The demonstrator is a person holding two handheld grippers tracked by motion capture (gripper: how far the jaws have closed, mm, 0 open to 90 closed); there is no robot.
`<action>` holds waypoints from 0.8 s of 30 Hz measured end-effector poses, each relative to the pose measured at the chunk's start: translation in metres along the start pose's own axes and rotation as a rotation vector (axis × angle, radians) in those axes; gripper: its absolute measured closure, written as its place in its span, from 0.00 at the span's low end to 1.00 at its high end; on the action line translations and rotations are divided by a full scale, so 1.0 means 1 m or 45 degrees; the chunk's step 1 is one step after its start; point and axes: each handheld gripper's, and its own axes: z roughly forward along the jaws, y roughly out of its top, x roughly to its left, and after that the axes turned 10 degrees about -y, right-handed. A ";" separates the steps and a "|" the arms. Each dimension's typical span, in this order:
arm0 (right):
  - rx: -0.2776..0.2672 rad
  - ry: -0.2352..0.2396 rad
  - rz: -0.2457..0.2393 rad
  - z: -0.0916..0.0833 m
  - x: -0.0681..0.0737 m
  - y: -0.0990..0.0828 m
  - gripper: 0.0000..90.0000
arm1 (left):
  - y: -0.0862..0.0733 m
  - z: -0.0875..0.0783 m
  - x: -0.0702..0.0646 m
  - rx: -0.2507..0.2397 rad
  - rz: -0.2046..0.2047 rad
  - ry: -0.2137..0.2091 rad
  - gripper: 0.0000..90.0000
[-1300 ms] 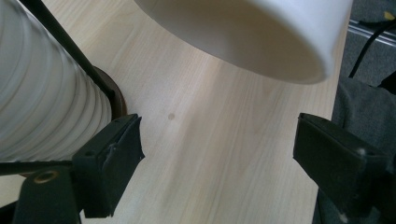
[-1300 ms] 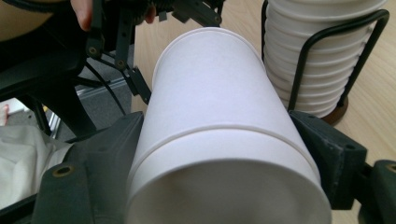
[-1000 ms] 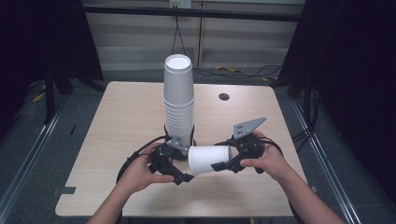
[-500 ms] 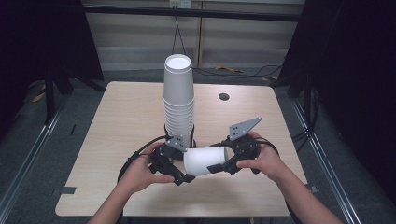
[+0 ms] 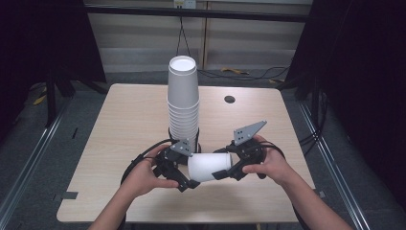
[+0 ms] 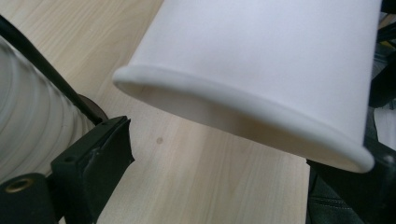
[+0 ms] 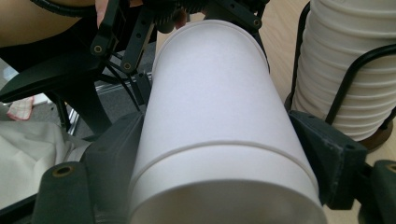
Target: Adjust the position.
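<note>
A single white paper cup point(image 5: 208, 166) lies on its side just above the table's front, between my two grippers. My right gripper point(image 5: 223, 166) is shut on its base end, and in the right gripper view the black jaws press both sides of the cup point(image 7: 210, 93). My left gripper point(image 5: 187, 168) stands open around the cup's rolled rim point(image 6: 243, 105). Its jaws have just been opening. In the left gripper view one finger point(image 6: 95, 158) stands clear of the rim. The other finger sits at that view's right edge by the rim.
A tall stack of upside-down white cups point(image 5: 183, 100) stands in a black wire holder point(image 7: 362, 63) on the wooden table point(image 5: 129, 120), right behind the grippers. A small dark hole point(image 5: 230, 99) marks the table's far right. Cables loop beside both hands.
The left gripper's jaws have spread apart off the cup's rim. The cup stays held by the right gripper, and both hands have kept their places.
</note>
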 end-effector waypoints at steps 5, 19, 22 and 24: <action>0.000 0.015 0.007 0.000 -0.001 0.000 0.24 | 0.002 -0.001 -0.001 0.003 0.018 0.005 0.07; 0.007 0.034 0.012 -0.001 -0.002 0.000 0.24 | 0.002 0.001 0.000 -0.012 0.035 -0.010 0.04; 0.009 0.032 0.004 0.001 -0.001 0.000 0.24 | 0.002 0.000 0.000 -0.009 0.043 -0.025 0.05; 0.011 0.032 0.004 0.001 -0.001 0.000 0.24 | 0.002 0.000 0.000 -0.018 0.046 -0.025 0.07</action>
